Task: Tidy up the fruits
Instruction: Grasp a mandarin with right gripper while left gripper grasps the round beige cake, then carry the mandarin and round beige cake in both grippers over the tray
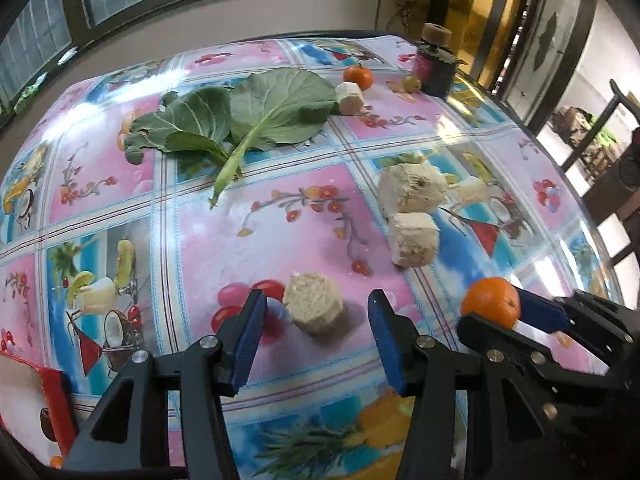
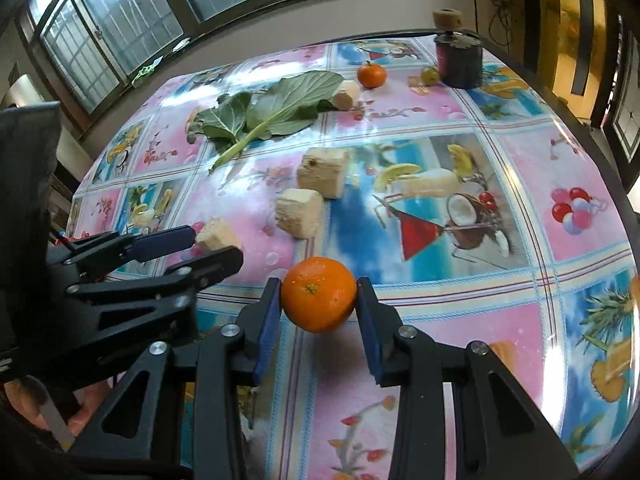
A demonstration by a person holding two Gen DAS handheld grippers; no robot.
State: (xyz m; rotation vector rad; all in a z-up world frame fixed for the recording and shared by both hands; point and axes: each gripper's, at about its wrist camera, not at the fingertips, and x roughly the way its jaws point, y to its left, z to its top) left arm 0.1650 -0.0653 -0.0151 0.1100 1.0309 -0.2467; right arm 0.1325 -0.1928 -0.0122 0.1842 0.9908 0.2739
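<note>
Right wrist view: an orange (image 2: 318, 294) sits low in the middle of the frame, pinched between the blue pads of the right tongs (image 2: 319, 308), one pad touching each side of the fruit.
Left wrist view: the same orange (image 1: 491, 302) shows at lower right, held in the right tongs (image 1: 496, 312), which reach in from the right edge.
Left tongs: spread (image 1: 316, 320), pads touching nothing; a pale cut chunk (image 1: 314, 303) lies on the worktop between and just beyond their tips. In the right wrist view the left tongs (image 2: 216, 246) come in from the left edge with that chunk (image 2: 218, 234) at their tips.
Other chunks: two larger pale blocks (image 1: 412, 193) (image 1: 414, 239) lie touching each other right of centre in the left wrist view; a smaller pale piece (image 1: 350, 98) rests against the leaves at the top.
Second orange: small (image 1: 358, 76), upper middle of the left wrist view, near a green grape-like fruit (image 1: 412, 83).
Leaves: two big green leaves (image 1: 248, 116) overlap at upper left of centre, stalks pointing down-frame.
Jar: a dark jar (image 1: 434, 66) with a cork-like knob stands at upper right, just beside the green fruit.
Worktop: covered by a glossy pink-and-blue fruit-print cloth (image 1: 280, 220).
Background: windows (image 2: 120, 20) run along the top of the frame.
</note>
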